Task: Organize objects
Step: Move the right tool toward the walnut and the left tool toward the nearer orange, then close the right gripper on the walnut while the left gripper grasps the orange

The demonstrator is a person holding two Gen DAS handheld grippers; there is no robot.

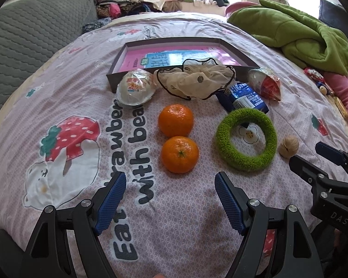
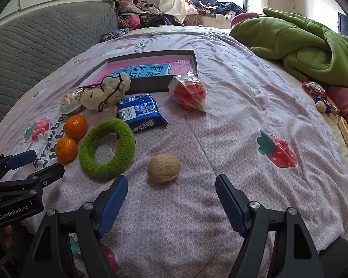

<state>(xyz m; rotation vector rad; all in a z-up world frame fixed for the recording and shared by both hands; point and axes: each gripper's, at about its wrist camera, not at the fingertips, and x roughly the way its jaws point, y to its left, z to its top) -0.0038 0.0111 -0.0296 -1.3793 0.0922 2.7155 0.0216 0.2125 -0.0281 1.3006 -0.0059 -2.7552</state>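
Note:
Two oranges (image 1: 179,154) (image 2: 66,149) lie side by side on the pink bedspread, with a green fuzzy ring (image 1: 246,139) (image 2: 107,147) to their right and a walnut (image 1: 289,148) (image 2: 164,168) beyond it. Behind them sit a blue snack packet (image 1: 244,98) (image 2: 139,111), a beige hair scrunchie (image 1: 194,80) (image 2: 106,92), a clear wrapped ball (image 1: 135,88) (image 2: 70,102) and a red wrapped snack (image 1: 266,84) (image 2: 189,91). A dark shallow box (image 1: 181,58) (image 2: 150,69) holds a pink book. My left gripper (image 1: 170,183) is open just short of the near orange. My right gripper (image 2: 171,185) is open just short of the walnut.
A green blanket (image 1: 297,30) (image 2: 301,39) is heaped at the right. A grey quilted headboard (image 1: 30,30) (image 2: 41,41) stands at the left. Clothes pile up by the window (image 2: 208,7). Small wrapped sweets (image 2: 317,95) lie near the bed's right edge.

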